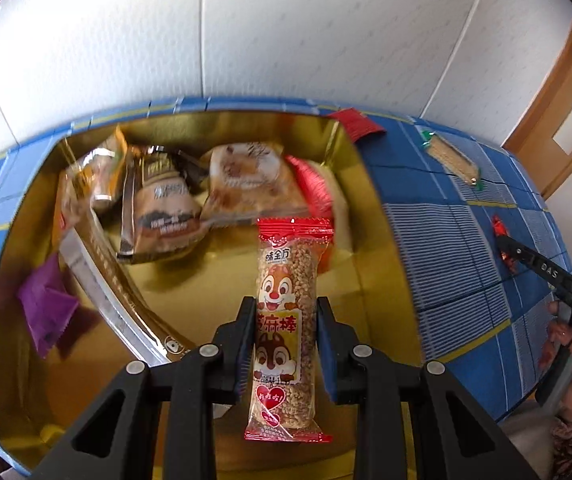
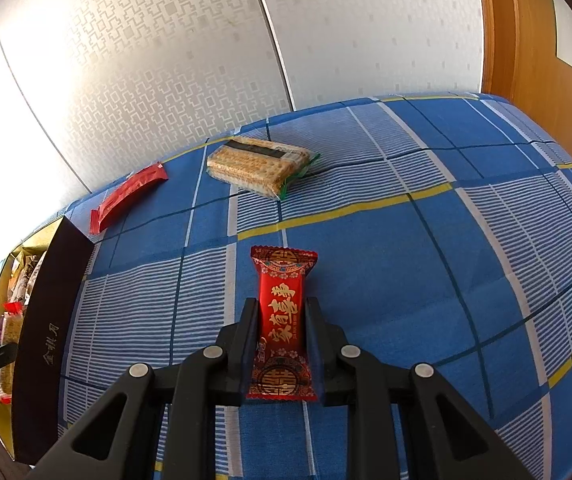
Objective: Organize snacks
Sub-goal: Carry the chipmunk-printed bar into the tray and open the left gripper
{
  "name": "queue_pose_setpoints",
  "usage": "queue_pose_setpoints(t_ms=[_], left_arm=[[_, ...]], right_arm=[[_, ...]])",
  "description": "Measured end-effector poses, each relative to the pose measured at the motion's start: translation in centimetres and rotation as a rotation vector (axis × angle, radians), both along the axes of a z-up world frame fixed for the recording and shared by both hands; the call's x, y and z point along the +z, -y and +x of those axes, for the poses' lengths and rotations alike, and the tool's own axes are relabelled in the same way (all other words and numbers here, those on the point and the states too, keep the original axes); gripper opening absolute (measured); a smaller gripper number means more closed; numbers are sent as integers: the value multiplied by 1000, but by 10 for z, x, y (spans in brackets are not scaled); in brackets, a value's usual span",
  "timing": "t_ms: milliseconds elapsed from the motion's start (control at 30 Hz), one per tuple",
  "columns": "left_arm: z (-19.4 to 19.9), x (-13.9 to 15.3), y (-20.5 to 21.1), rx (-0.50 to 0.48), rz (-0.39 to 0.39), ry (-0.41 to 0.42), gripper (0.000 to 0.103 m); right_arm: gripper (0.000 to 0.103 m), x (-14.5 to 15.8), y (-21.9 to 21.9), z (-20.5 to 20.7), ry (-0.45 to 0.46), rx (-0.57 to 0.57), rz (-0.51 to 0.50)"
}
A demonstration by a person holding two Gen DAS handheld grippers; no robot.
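Note:
My left gripper is shut on a sesame snack bar with a squirrel picture, held over the open gold box. The box holds several snack packs and a purple sachet. My right gripper is shut on a red candy with gold writing, just above the blue checked cloth. A cracker pack and a red flat packet lie on the cloth beyond it. The right gripper also shows in the left wrist view at the right edge.
The box's dark outer wall stands at the left of the right wrist view. A white wall runs behind the table and a wooden door is at the right. The cracker pack and red packet lie right of the box.

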State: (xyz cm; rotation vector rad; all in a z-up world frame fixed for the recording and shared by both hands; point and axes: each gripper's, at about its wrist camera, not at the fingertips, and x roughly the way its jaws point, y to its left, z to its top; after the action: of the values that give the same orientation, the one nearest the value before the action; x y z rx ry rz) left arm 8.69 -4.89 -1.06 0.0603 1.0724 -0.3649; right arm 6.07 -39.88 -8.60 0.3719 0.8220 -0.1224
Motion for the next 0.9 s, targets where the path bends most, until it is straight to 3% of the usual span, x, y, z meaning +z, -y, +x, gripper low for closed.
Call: queue_pose_setpoints(t_ms=[367,500,567,633,900], left_arm=[[8,-10,-43,90,101,-5,29],[6,-6,-52,121,85,5,31],[4,-4,-50,123,75,19,44],[0,-2,-49,113,72,35,50],[-4,-1,-42,116,53,55,61]], right_arm=[[23,1,-2,0,-2,-3,-8],[23,1,-2,0,-3,-3,-10],[23,1,-2,0,-3,-4,-10],[23,0,-2,0,-3,-8,-11],[22,6,-6,-4,34,-18,-10]])
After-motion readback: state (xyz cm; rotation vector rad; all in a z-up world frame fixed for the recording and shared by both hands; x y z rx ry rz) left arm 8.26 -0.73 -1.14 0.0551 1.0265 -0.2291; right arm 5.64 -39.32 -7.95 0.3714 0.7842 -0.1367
